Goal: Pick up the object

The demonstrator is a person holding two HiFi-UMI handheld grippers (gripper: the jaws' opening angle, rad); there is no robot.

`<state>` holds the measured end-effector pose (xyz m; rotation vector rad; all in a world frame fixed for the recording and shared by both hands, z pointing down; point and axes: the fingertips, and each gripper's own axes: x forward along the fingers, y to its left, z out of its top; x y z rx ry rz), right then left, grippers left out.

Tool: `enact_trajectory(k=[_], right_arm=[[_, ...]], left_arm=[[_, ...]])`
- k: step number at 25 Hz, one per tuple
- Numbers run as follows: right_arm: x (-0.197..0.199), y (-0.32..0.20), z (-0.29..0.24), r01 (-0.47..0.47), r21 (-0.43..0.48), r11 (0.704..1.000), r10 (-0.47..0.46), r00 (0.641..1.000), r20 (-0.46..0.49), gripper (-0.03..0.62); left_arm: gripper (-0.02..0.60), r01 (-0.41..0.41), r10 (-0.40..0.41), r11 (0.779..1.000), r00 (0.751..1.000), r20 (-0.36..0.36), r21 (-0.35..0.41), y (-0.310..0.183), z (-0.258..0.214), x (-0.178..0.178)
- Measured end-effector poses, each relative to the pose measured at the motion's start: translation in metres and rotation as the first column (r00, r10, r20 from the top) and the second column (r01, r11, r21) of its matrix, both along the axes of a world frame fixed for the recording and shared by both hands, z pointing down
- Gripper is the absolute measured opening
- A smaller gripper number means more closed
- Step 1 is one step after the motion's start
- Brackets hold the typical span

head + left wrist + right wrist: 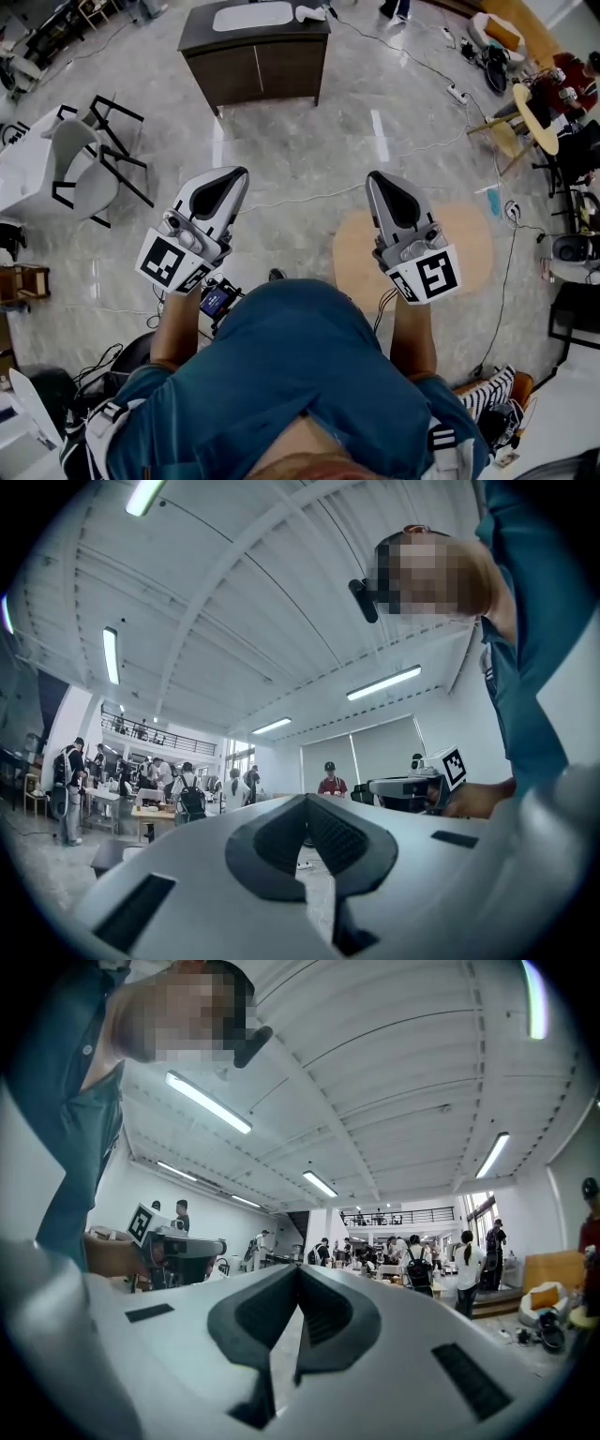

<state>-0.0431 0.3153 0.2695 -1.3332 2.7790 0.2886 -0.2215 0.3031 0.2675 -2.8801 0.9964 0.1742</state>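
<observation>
Head view: left gripper (232, 176) and right gripper (377, 176) held out side by side over the floor (309, 141), well apart from a dark cabinet (253, 66). Right one is above a round tan mat (469, 248). Can't tell which thing is the object.

Left gripper view: jaws together, nothing btwn them; the other gripper shows at right.

Right gripper view: jaws together w/ only a thin slit, nothing held.

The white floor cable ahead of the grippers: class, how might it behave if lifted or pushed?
The white cable would probably droop limply, since it lies in loose curves. It looks thin, so likely light. On the glossy floor it may slide easily.
</observation>
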Motion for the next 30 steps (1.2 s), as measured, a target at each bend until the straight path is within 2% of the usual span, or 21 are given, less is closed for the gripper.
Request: enact_trajectory(k=[7,11,18,30], right_arm=[[-0.026,-0.031,0.006,-0.003,-0.014,1.000,0.002,1.000,-0.005,0.014],[-0.024,-0.052,0.008,-0.014,-0.015,1.000,0.014,1.000,-0.007,0.014],[-0.008,-0.104,0.012,-0.002,-0.022,1.000,0.002,1.000,-0.001,0.014],[0.042,-0.187,0.008,0.040,0.004,0.999,-0.040,0.999,0.026,0.014]], left_arm=[[0.005,-0.014,0.013,0.999,1.000,-0.014,-0.033,-0.033,0.012,-0.022],[0.005,-0.027,0.026,0.998,1.000,-0.013,-0.049,-0.051,0.018,-0.022],[0.005,-0.004,0.003,0.998,1.000,-0.011,-0.056,-0.103,0.020,-0.008],[0.005,0.030,-0.030,0.999,0.999,0.023,-0.035,-0.175,0.014,0.045]])
